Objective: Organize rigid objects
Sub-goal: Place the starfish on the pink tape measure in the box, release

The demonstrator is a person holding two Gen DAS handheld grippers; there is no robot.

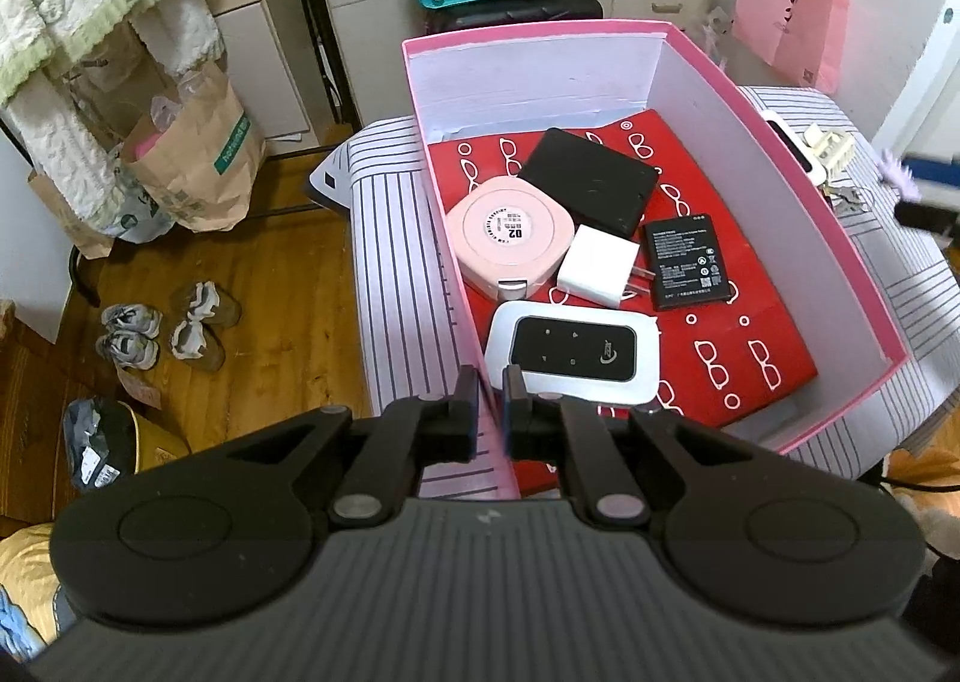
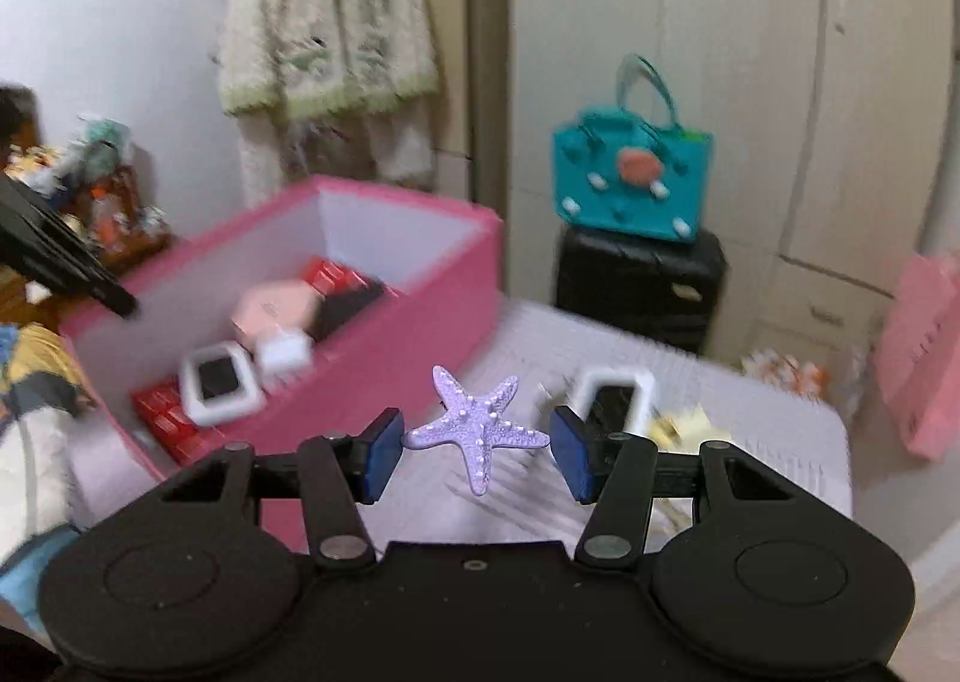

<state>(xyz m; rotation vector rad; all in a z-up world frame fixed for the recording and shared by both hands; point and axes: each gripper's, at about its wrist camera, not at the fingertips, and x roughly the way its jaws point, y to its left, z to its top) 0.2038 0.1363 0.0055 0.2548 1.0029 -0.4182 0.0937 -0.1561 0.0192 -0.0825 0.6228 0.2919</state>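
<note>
Pink box [image 1: 864, 286] — router [image 1: 570, 359], charger [image 1: 594, 265], battery [image 1: 690, 262] inside.

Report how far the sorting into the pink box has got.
Done: the pink round case, black slab, white charger, battery and white router lie in the pink box.
In hand: the right gripper holds the purple starfish; the left gripper clamps the box wall.
Left: a white device and yellowish clip remain on the striped surface.
</note>
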